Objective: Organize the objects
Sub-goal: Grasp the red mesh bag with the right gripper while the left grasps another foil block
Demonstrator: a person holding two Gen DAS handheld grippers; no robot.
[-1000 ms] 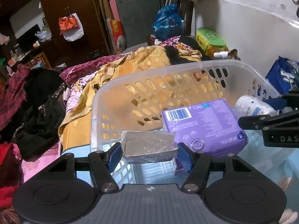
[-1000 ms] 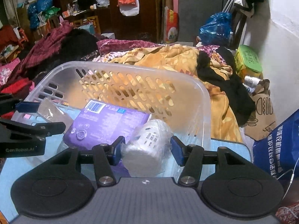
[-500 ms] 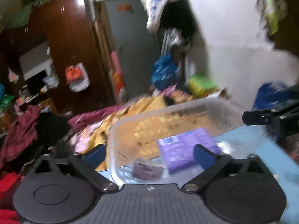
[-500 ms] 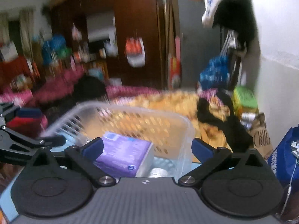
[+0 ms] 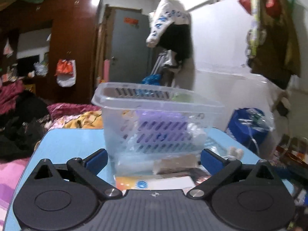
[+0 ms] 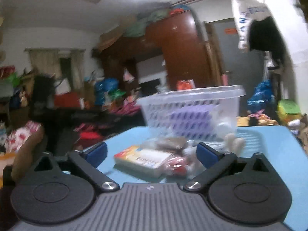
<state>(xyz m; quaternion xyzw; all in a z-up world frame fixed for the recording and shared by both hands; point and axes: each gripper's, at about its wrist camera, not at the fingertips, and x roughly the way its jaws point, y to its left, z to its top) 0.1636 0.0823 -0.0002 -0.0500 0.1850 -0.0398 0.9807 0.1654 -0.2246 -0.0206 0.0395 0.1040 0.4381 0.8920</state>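
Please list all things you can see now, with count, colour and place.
basket: 1, clear, on table's far part
purple pack: 1, purple, inside basket
white item: 1, white, inside basket, right side; too blurred to name
flat box: 1, white and orange, on table before basket
brown packet: 1, brown, between box and basket
table: 1, light blue
left gripper: 1, black, blue fingers, open, empty
right gripper: 1, black, blue fingers, open, empty
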